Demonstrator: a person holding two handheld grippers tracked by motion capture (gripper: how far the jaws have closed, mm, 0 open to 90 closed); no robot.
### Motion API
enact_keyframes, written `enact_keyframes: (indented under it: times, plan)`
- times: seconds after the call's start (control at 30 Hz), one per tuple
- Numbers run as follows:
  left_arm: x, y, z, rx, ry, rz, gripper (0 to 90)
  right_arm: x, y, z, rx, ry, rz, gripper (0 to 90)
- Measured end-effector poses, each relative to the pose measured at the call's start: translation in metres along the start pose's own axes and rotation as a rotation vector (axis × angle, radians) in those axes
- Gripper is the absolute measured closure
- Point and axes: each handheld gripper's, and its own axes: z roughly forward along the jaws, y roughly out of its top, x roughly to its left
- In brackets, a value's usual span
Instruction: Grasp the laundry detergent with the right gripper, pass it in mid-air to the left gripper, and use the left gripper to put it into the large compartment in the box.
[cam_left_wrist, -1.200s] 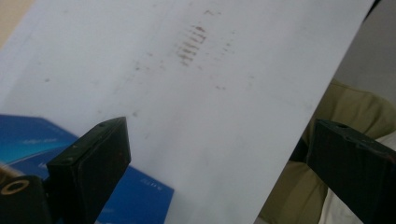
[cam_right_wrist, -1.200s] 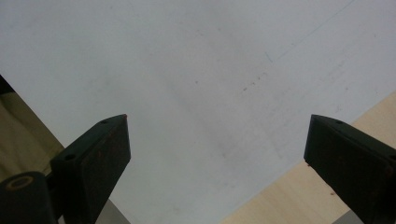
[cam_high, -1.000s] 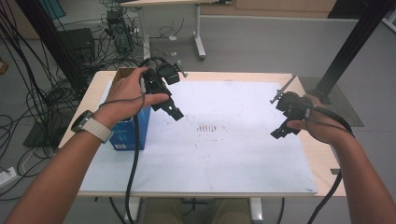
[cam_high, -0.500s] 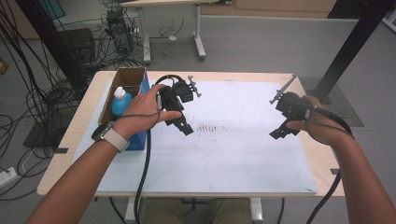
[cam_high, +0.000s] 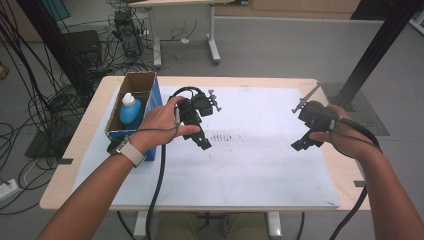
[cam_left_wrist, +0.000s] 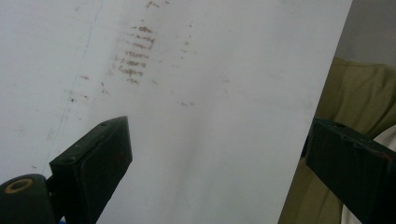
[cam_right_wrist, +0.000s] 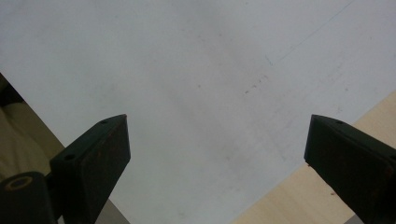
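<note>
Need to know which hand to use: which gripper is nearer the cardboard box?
The left gripper, just right of the cardboard box; the right gripper hangs across the table.

even indoor light — soft shadows | gripper views slightly blurred

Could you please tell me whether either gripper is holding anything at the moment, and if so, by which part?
Nothing is held: the left gripper and the right gripper both have jaws wide apart over the white sheet.

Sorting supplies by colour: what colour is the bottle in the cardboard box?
Blue, with a white cap. The bottle shows best in the high view.
</note>
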Motion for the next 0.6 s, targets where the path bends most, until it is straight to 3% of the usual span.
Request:
enact_keyframes:
  times: [0.6]
  plan:
    - [0.0003,-0.0033,0.0008,0.000,0.011,-0.018,7.5,0.0006,0.0013,0.0030,0.003,0.002,-0.010,6.9]
